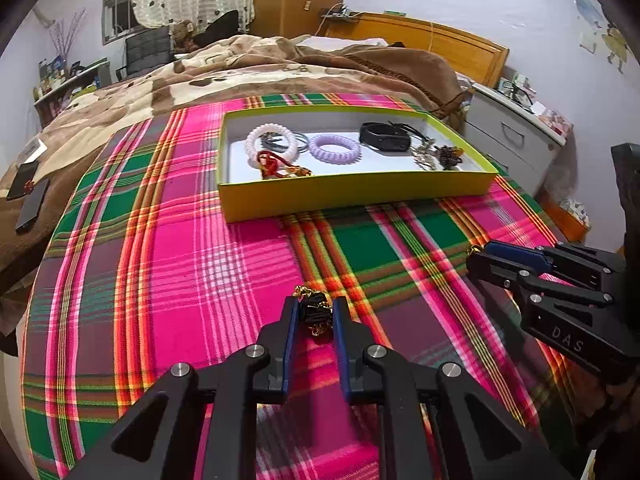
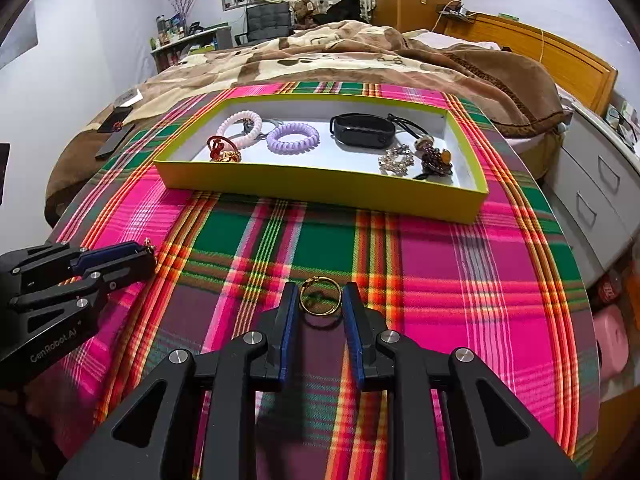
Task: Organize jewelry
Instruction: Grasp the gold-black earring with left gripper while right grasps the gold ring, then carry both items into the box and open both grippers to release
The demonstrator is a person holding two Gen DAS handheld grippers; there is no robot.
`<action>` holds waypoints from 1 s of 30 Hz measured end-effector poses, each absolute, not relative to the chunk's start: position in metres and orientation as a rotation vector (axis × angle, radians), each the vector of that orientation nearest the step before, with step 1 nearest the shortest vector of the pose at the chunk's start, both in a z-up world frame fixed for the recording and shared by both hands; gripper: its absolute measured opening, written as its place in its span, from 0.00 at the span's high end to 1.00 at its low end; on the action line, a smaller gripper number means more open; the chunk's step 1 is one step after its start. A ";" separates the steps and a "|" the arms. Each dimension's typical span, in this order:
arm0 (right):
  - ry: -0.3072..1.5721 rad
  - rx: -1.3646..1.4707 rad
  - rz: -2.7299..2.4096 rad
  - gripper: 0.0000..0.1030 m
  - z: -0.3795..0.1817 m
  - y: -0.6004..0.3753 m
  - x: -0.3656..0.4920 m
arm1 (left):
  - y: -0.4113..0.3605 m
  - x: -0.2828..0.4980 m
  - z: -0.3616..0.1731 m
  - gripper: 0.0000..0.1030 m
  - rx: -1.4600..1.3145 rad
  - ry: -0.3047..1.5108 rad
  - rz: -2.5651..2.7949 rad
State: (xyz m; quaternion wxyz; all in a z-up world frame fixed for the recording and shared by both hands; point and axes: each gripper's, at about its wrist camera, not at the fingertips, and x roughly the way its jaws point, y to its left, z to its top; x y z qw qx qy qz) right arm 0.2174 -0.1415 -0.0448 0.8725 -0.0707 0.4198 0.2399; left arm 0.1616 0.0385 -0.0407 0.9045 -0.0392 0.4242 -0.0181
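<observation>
My left gripper (image 1: pixel 316 312) is shut on a black-and-gold chain piece (image 1: pixel 316 310), held over the plaid cloth (image 1: pixel 180 260). My right gripper (image 2: pixel 320 300) is shut on a gold ring (image 2: pixel 320 294) just above the cloth. Each gripper shows in the other's view: the right gripper (image 1: pixel 480 256) at the right, the left gripper (image 2: pixel 148 250) at the left. The yellow-green box (image 1: pixel 352 196) stands beyond, also in the right wrist view (image 2: pixel 320 190). It holds a white coil band (image 1: pixel 272 142), a purple coil band (image 1: pixel 335 147), a black wristband (image 1: pixel 384 136), a red-gold piece (image 1: pixel 276 164) and beaded pieces (image 1: pixel 438 156).
The cloth lies on a bed with a brown blanket (image 1: pixel 240 68). Two phones (image 1: pixel 30 196) lie at the left edge. A white drawer unit (image 1: pixel 516 136) stands at the right. A wooden headboard (image 1: pixel 432 44) is behind.
</observation>
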 end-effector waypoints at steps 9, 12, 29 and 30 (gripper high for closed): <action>0.856 -0.086 0.491 0.78 -0.039 -0.157 0.208 | 0.032 0.150 -0.031 0.84 -0.092 0.833 -0.077; 0.841 -0.068 0.490 0.78 -0.034 -0.161 0.206 | 0.030 0.147 -0.026 0.84 -0.097 0.818 -0.088; 0.749 -0.047 0.500 0.78 0.001 -0.160 0.218 | 0.028 0.167 0.016 0.84 -0.071 0.704 -0.129; 0.745 -0.048 0.502 0.78 0.004 -0.159 0.221 | 0.029 0.171 0.018 0.84 -0.070 0.700 -0.133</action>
